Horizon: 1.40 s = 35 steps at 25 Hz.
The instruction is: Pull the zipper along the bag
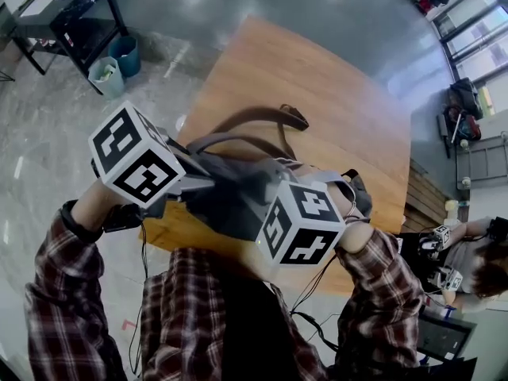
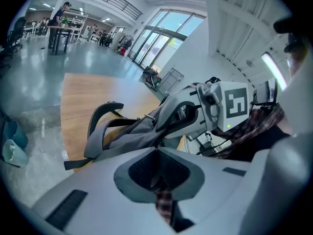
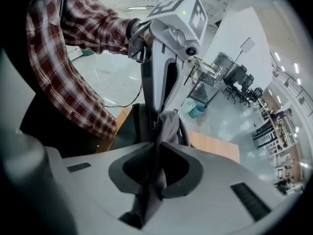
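Bag: a grey fabric backpack (image 1: 226, 205) sits at the near edge of the pale wooden table (image 1: 317, 94), bunched up between the two grippers, right in front of the person in the red plaid shirt (image 1: 63, 308)
Straps: a wide grey shoulder strap (image 2: 93, 141) loops up and away from the bag over the tabletop, on the side far from the person
Left gripper (image 2: 156, 150): jaws pressed together on the backpack's top edge, with the tips angled down into the cloth; its black-and-white marker cube (image 1: 135, 155) stands out over the table's left edge
Zipper: a small metal zipper pull (image 3: 156, 123) hangs right at the left gripper's tips, seen from the right gripper view; whether the pull or the cloth beside it sits in that pinch, I cannot tell
Right gripper (image 3: 157, 146): clamped on a fold of the backpack's grey fabric, which runs straight through between its pads and hangs below them; it points steeply down, facing the left gripper just across the bag
Spacing: the two grippers' tips are close together on the same ridge of fabric
Around: two teal bins (image 1: 115, 66) stand on the shiny grey floor beside a black desk (image 1: 71, 14), well apart from the table
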Available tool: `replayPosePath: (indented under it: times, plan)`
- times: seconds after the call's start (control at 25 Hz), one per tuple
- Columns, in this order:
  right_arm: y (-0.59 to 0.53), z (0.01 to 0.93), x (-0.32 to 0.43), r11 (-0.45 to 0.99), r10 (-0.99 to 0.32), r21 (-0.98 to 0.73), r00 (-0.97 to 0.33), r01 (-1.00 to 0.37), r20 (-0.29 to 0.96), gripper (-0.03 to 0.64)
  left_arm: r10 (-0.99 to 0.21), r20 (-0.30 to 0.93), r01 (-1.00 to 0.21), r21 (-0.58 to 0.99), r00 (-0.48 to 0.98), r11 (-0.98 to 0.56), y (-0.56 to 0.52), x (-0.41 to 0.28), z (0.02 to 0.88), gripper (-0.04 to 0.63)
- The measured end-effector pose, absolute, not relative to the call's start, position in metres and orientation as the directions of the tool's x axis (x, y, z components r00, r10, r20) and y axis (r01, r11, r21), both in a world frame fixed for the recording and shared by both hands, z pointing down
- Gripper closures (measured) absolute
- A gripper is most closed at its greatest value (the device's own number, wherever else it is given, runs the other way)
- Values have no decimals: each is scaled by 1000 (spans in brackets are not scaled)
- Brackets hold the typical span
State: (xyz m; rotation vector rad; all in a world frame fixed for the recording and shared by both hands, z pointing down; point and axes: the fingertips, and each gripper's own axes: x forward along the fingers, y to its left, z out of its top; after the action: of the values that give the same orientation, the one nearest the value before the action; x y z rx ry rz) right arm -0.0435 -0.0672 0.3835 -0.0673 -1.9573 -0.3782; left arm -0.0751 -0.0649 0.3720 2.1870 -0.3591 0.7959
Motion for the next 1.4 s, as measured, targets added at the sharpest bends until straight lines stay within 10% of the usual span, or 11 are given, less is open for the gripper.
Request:
replayPosePath:
  times: [0.92, 1.16, 1.4]
  plan:
    - [-75, 381, 40, 972, -87, 165, -395, 168, 914, 569, -8, 662, -540, 605, 749, -585, -67, -76, 420, 580]
    - [-63, 351, -3, 948, -143, 257, -472, 186, 870, 479, -8, 661, -549, 616, 750, -564, -68, -65, 424, 581]
    - [-60, 408, -48, 897, -205, 261, -186, 357, 961, 474, -36, 618, -534, 647, 785, -544, -73, -68, 422, 581]
